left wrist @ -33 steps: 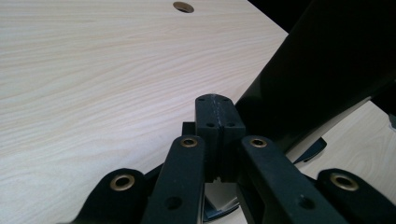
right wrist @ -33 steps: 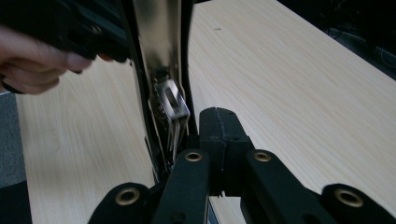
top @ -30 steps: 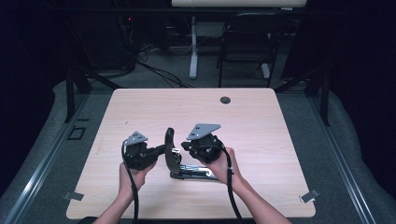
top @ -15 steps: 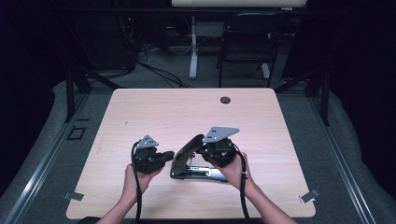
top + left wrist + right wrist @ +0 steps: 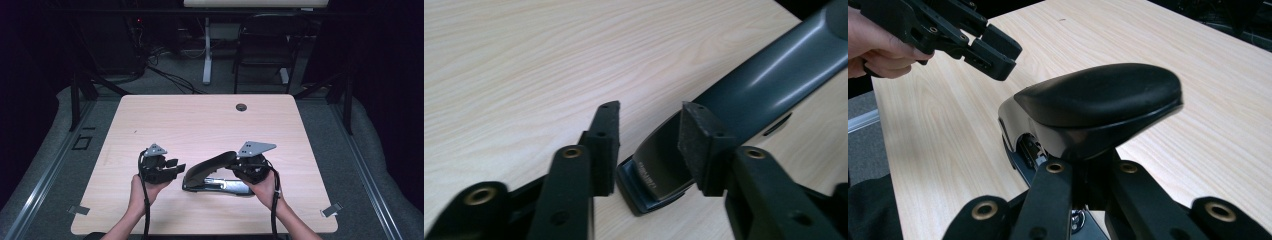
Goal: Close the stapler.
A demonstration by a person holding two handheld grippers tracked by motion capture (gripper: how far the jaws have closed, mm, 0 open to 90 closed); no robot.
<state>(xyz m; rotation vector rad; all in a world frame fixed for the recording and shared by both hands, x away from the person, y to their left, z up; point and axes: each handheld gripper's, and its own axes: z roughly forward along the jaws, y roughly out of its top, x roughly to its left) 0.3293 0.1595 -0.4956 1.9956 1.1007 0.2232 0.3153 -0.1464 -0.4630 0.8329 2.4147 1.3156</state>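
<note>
A large black stapler lies on the pale wooden table, its arm raised at the back end. My right gripper is shut on that back end; in the right gripper view its jaws clamp the body under the padded arm. My left gripper stands at the stapler's front tip. Its jaws have just been opening, and the tip lies between the parted pads, the left one clear of it. The left gripper also shows beyond the stapler.
A round cable hole sits near the table's far edge. Metal clips stick out at the near corners. A chair and a desk leg stand on the floor behind the table.
The stapler has come down from upright to lying flat and has shifted right with my right gripper. My left gripper's jaws have opened off its front end.
</note>
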